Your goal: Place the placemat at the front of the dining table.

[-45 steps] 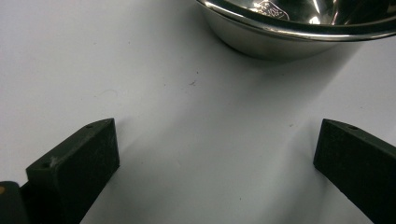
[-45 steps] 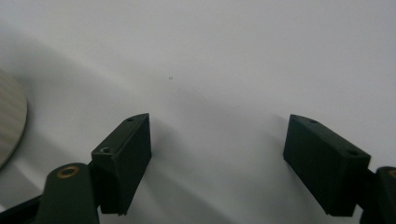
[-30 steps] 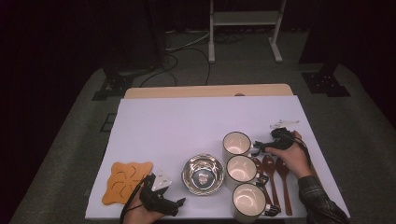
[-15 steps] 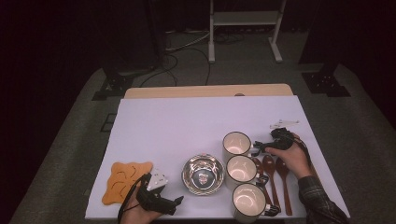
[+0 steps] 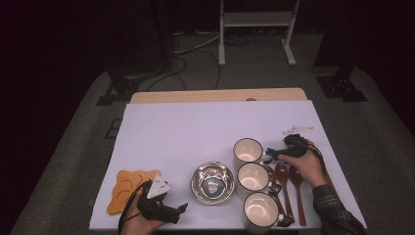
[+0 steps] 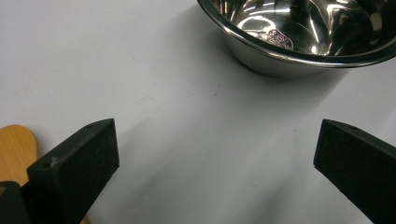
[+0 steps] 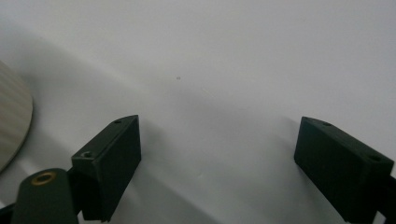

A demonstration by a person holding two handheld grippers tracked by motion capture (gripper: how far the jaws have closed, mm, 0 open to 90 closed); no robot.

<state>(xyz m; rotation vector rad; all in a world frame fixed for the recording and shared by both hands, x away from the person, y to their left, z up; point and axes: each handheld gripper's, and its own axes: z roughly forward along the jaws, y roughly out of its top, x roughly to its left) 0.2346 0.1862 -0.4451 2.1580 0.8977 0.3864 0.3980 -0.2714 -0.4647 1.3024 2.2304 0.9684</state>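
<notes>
Three white mugs stand in a column: far [image 5: 248, 149], middle [image 5: 252, 176], near [image 5: 260, 210]. A steel bowl [image 5: 213, 182] sits left of them, and it appears again as the steel bowl [image 6: 303, 32] ahead of my left jaws. My left gripper [image 5: 177, 209] rests at the table's front edge, between an orange wooden trivet [image 5: 128, 188] and the bowl. In its own view the left gripper [image 6: 215, 168] is open over bare cloth. My right gripper [image 5: 268, 156] lies just right of the far mug. The right gripper [image 7: 217, 158] is also open, with nothing between its jaws.
Three wooden spoons [image 5: 285, 182] lie side by side right of the mugs, under the right hand. A small white object [image 5: 297, 129] lies farther back on the right. The white cloth [image 5: 195, 132] covers the table. A rounded pale edge [image 7: 11, 126] shows left of the right jaws.
The right gripper has edged a little left toward the far mug. The left gripper has barely shifted at the front edge. Both stay open.
</notes>
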